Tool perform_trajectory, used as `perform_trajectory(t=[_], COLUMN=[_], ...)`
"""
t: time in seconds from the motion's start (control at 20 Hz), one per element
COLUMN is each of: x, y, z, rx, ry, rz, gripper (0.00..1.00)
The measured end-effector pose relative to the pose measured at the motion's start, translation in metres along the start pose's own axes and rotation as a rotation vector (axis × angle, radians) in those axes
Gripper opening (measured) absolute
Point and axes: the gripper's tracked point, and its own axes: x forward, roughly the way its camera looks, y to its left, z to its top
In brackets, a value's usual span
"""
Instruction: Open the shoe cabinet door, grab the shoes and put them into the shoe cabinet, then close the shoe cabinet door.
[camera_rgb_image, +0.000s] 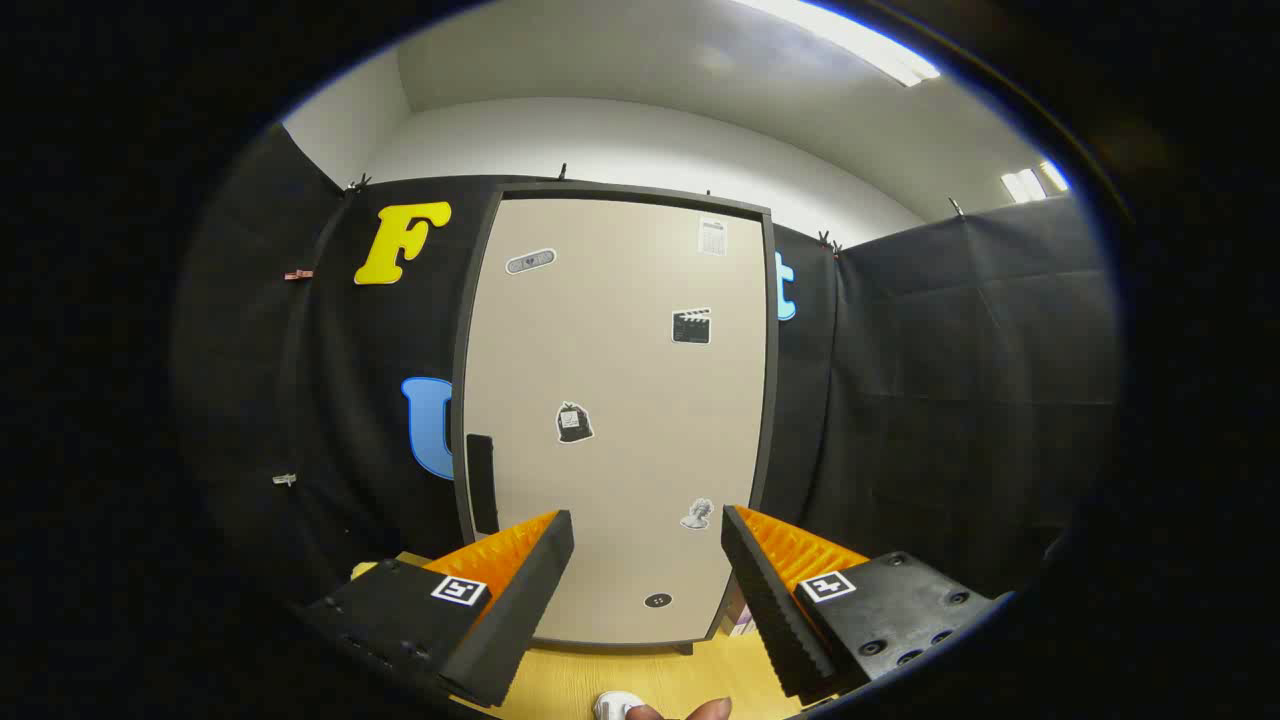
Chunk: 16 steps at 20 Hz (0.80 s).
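Note:
The shoe cabinet stands upright straight ahead, its beige door shut and dotted with small stickers. A dark vertical handle sits on the door's left edge, just above my left finger. My gripper is open, fingers spread wide with nothing between them, a short way in front of the door's lower half. A small white thing, perhaps part of a shoe, lies on the wooden floor below the fingers, next to a person's fingertips.
Black cloth walls close in the booth on both sides of the cabinet. A small pale object stands on the floor at the cabinet's right foot. White wall and ceiling lights are above.

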Motion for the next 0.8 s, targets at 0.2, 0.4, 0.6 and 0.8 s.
perform_trajectory(t=[0.2, 0.4, 0.6, 0.8], x=[-0.002, -0.002, -0.004, -0.005], y=[0.007, 0.012, 0.013, 0.015], z=[-0.001, -0.003, -0.004, -0.007], rx=[-0.004, 0.004, 0.01, 0.02], ry=[0.002, 0.005, 0.008, 0.021], rz=[0.008, 0.012, 0.009, 0.01], gripper=[0.97, 0.97, 0.97, 0.97])
